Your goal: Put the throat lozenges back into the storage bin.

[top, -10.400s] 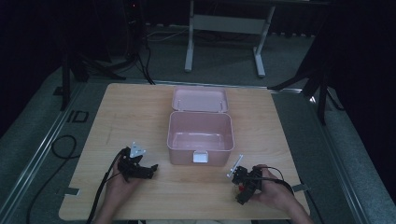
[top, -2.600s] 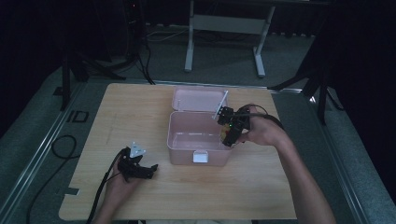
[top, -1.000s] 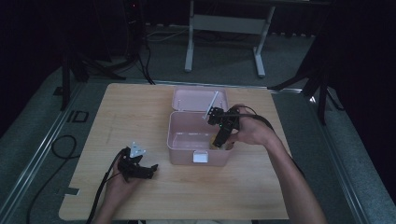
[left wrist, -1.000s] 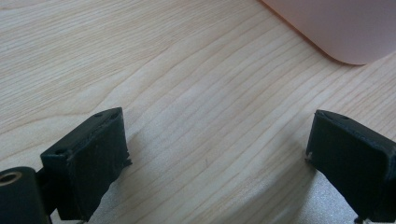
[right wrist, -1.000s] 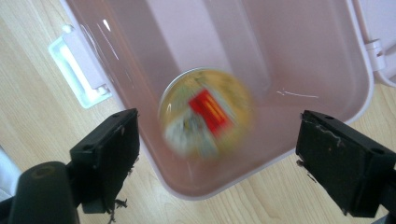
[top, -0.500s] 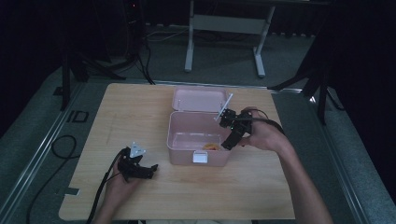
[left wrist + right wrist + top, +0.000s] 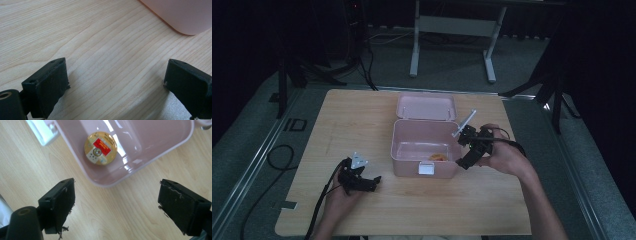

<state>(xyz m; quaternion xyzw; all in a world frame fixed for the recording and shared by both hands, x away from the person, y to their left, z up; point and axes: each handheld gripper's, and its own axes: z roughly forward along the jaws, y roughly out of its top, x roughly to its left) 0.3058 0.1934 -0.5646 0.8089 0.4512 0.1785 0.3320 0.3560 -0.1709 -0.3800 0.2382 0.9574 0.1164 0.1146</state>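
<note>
Tin: round, gold, red label on top; flat on the floor of the pink box, close to its front wall, toward the right corner; a small orange spot there in the high view.
Writing: print on the red label too small to read.
Box: open, near the middle of the table, lid laid back toward the far edge, white latch on the front wall.
Right gripper: just off the box's right wall, jaws spread wide, holding nothing, above bare wood.
Left gripper: near the table's front edge, left of the box, jaws wide apart, nothing between them.
Step, as judged: tin delivered into the box, hand clear of it.
Next move, as judged: swing the lid forward over the box without jolting the tin, then press the latch home.
</note>
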